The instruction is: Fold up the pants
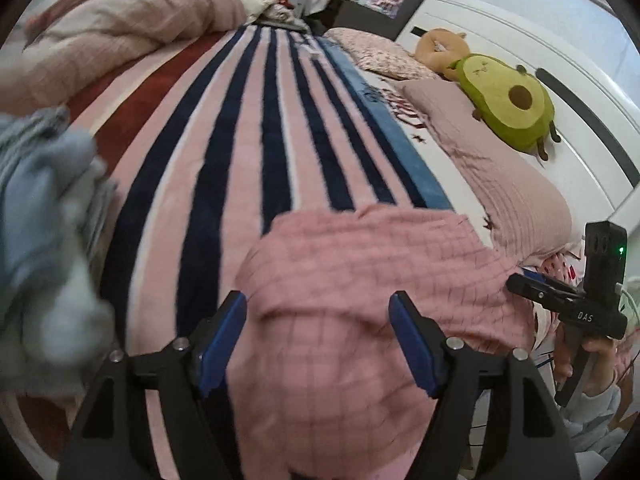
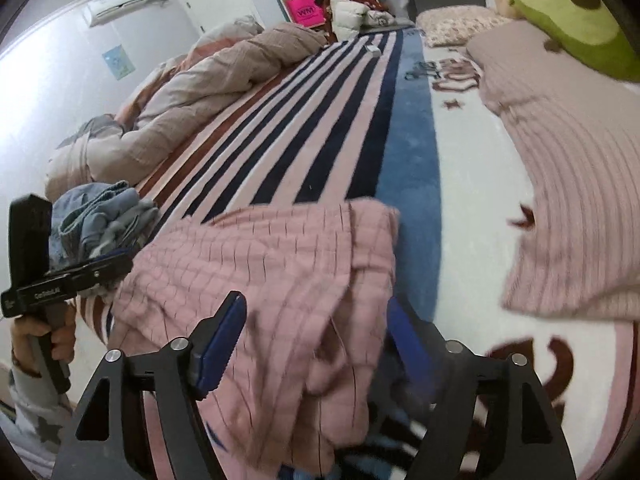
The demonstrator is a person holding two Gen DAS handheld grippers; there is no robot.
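On the striped pink and navy blanket [image 1: 248, 128], near its front edge, your pink checked pants [image 1: 352, 292] lie bunched up. Your left gripper [image 1: 316, 340] and right gripper [image 2: 316, 340] both hang wide open over them, holding nothing.

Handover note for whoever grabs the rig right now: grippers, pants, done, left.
Left gripper: open, fingers either side of the pink checked pants, gripping nothing.
Right gripper: open over the same pants, near their right edge; blurred, contact unclear.
Pants: rumpled heap on the striped blanket, near edge of the bed. No clean fold visible.
Blue-grey clothes pile sits to the left, untouched by either gripper.
Left to do: spread flat, fold, likely starting from the right edge.
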